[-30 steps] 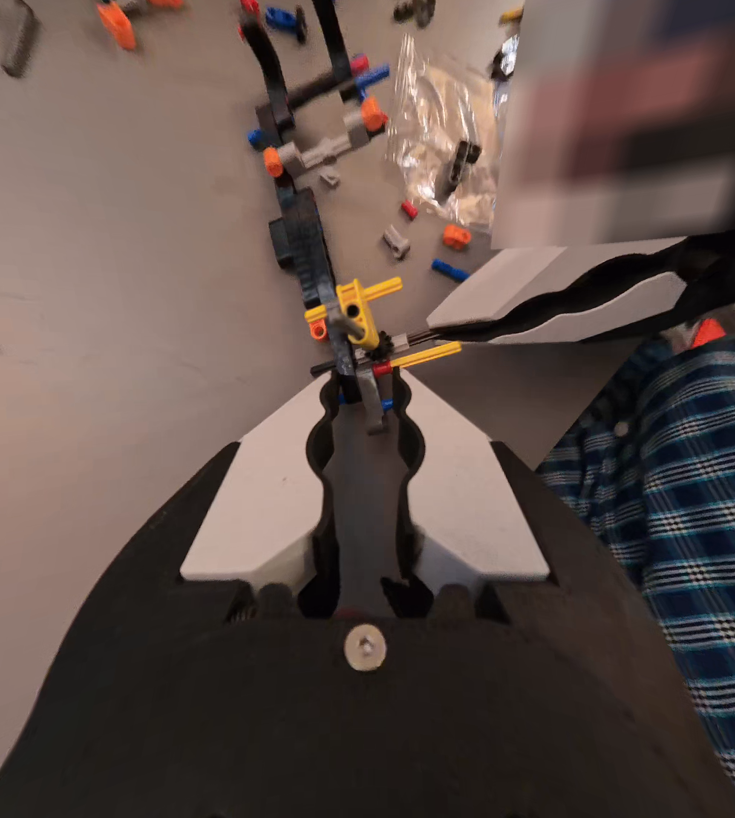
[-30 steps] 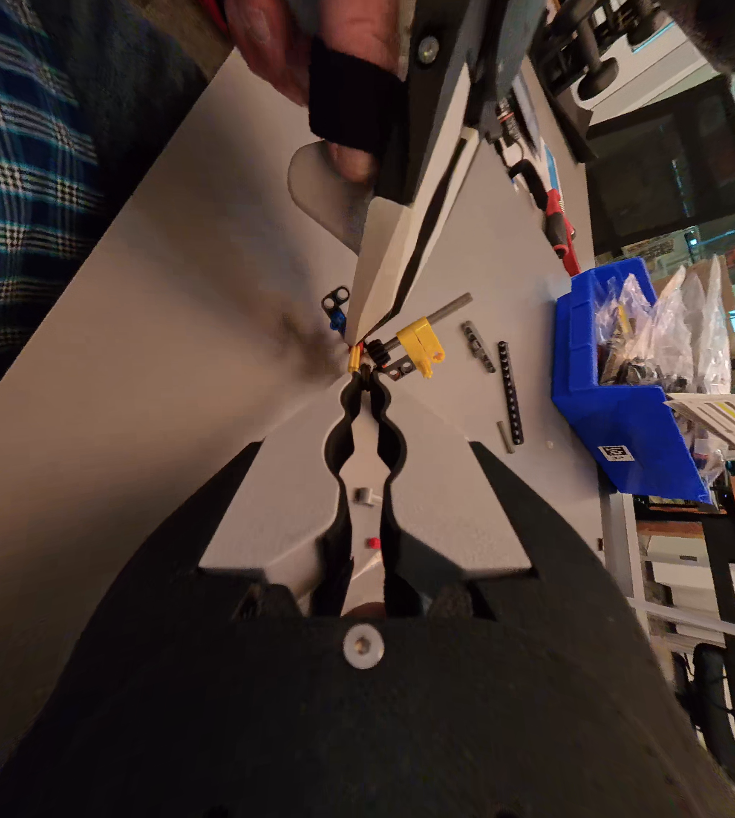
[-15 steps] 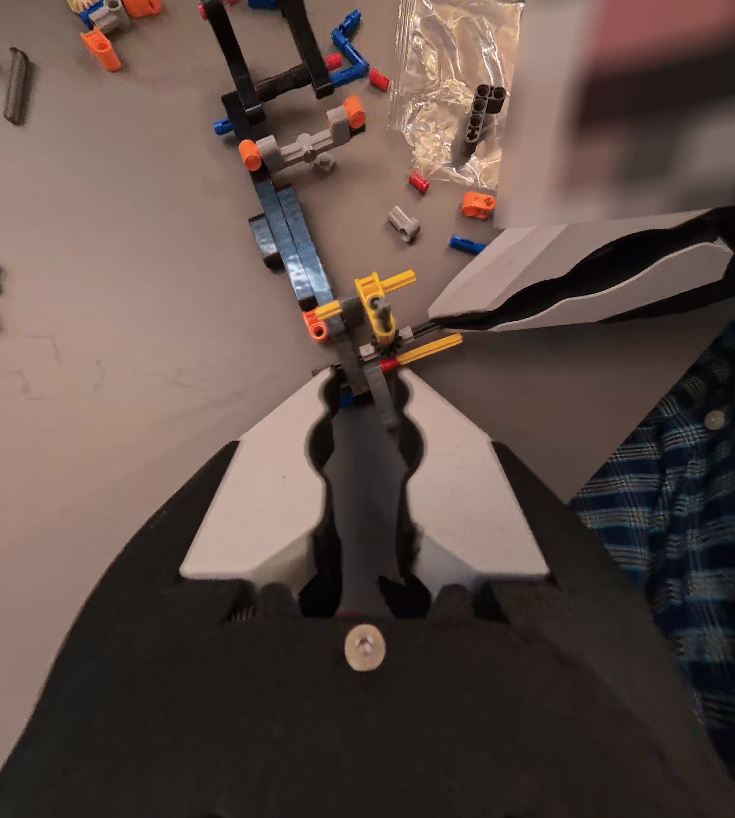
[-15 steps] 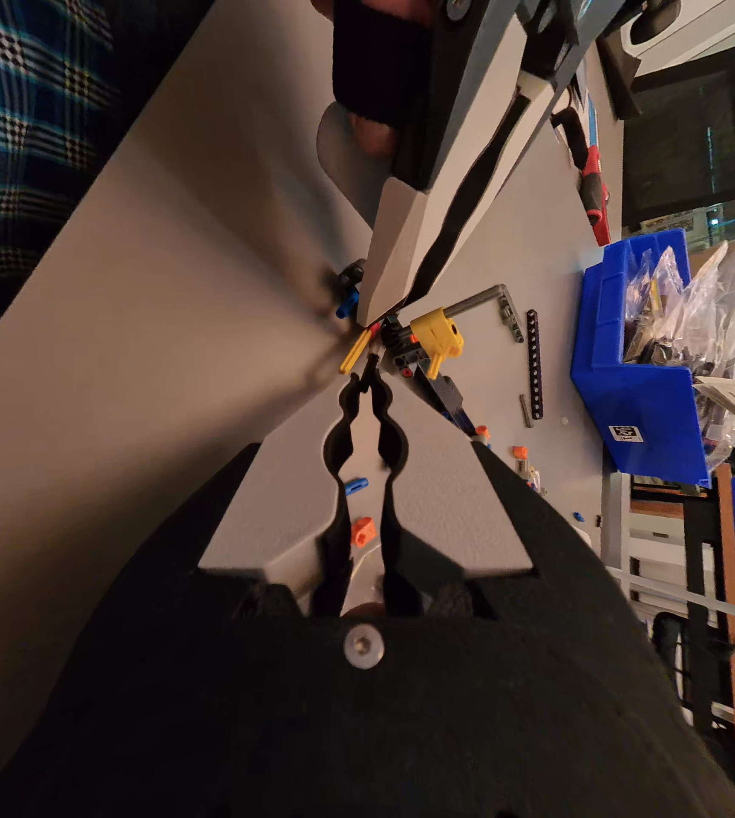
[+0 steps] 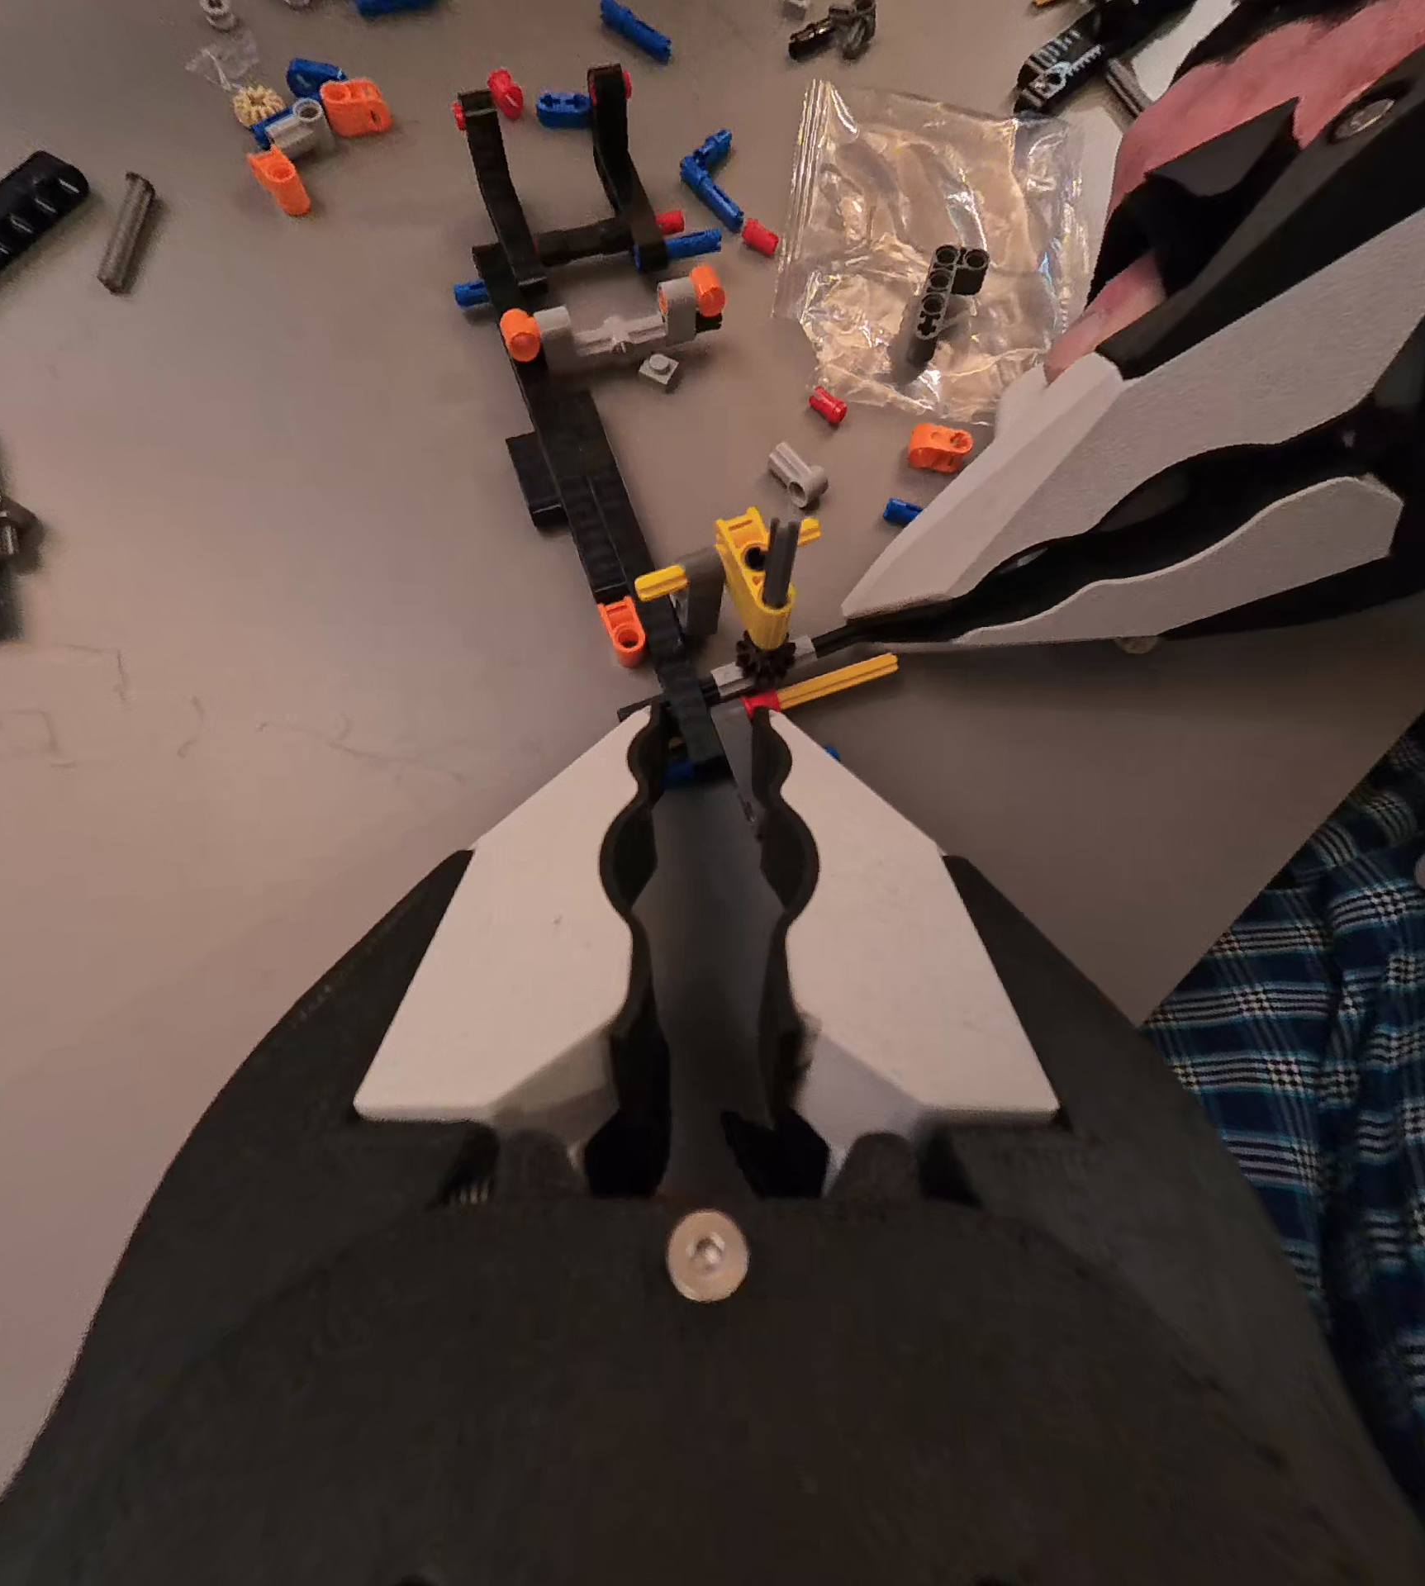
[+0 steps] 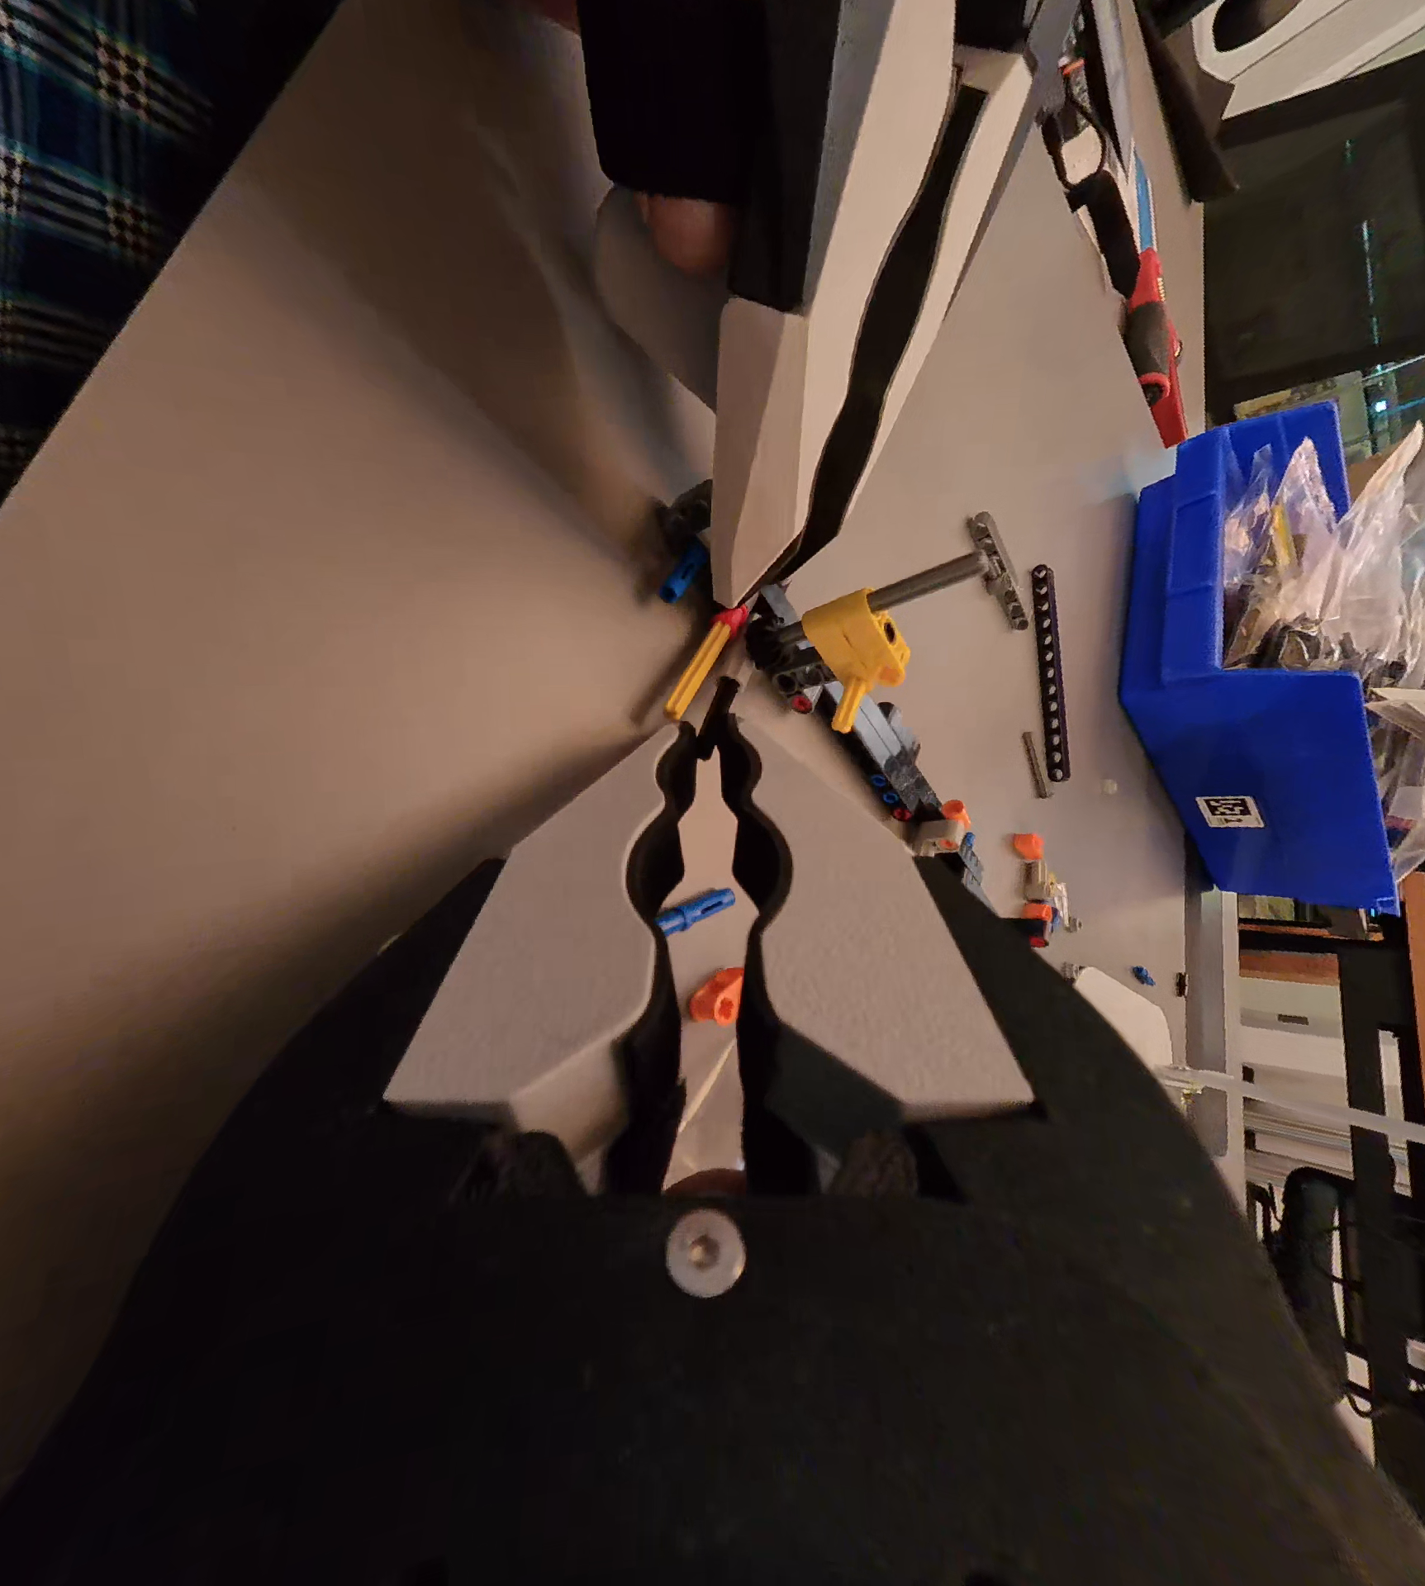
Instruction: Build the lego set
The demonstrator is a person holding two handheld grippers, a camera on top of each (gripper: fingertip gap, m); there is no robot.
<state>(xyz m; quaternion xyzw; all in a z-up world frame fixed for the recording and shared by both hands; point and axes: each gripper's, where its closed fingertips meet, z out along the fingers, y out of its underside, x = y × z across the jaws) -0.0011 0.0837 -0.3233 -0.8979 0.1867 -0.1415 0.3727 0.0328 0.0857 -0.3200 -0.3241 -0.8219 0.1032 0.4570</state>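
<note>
The lego assembly is a long black frame with orange pins, a grey cross piece and a yellow connector that holds a grey axle. My left gripper is shut on the frame's near end. My right gripper comes in from the right, shut on a thin black axle that runs into a small black gear. A yellow axle sticks out just below. In the right wrist view my right gripper pinches the black axle, and the left gripper comes down from above beside the yellow connector.
Loose blue, red, orange and grey pieces and a clear plastic bag lie on the grey table. A blue bin of bagged parts, a long black beam and a red-handled tool lie farther off. A plaid shirt is close on the right. Across from one pair of fingers to the other is roughly 4 cm.
Both grippers have kept their hold and turned with the assembly. More of the long frame now shows in both views, and the grey axle in the yellow connector stands more upright.
</note>
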